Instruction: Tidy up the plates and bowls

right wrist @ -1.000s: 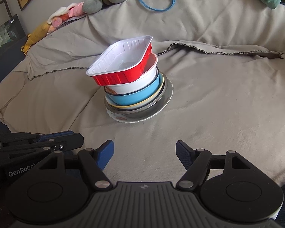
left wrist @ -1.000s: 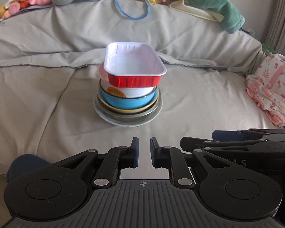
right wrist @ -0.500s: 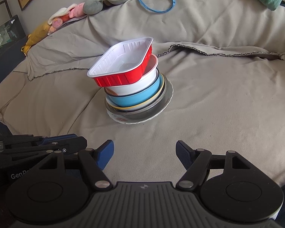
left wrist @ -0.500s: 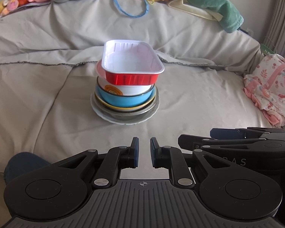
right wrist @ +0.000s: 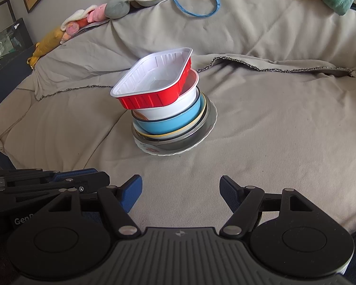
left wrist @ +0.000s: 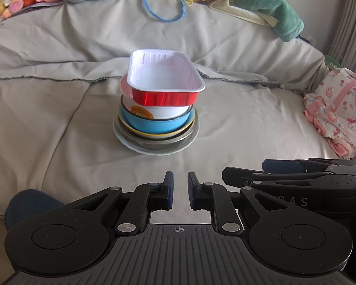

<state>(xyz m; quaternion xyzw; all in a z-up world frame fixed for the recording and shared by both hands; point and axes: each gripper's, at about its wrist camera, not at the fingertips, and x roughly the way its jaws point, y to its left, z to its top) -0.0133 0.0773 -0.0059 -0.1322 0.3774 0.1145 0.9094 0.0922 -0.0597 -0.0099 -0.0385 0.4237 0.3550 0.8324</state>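
Soft daylight is filling my room, and both pictures are looking bright and sharp. The red tray [left wrist: 165,98] is shining a little. My lens is bending the edges round, with corners going dark at twelve o'clock.

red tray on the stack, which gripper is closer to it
Left, barely: left gripper faces the red tray straight on; right gripper is off to its right, neither touching.
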